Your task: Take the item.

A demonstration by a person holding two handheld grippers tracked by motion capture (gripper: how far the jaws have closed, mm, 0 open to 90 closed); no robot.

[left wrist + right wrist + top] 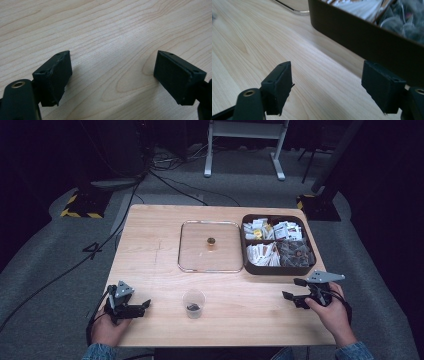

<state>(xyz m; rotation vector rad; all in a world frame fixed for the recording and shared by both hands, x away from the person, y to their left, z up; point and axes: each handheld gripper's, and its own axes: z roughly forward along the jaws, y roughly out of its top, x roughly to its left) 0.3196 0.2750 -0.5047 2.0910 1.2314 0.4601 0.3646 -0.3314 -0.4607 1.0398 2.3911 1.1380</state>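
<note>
The left gripper rests low at the table's near left corner, held by the left hand. Its jaws are spread wide over bare wood, with nothing between them. The torn edge of one pad shows in the left gripper view; the bodies behind both jaws are cut off by the frame.

The right gripper sits at the near right, in the right hand, just in front of the dark box. Its jaws stand wide apart too, empty, over bare wood. In the right gripper view the box wall rises close ahead, and the packets inside are blurred and cut off at the top; what they are cannot be read. A corner of the clear lid shows at the upper edge.

From above, the lid lies flat just left of the box, a small brown knob at its middle. A clear cup stands between the two grippers, near the front edge, with something dark at its bottom, too small to identify. The box holds white packets and a darker heap. Both sleeves are cut off at the bottom.
</note>
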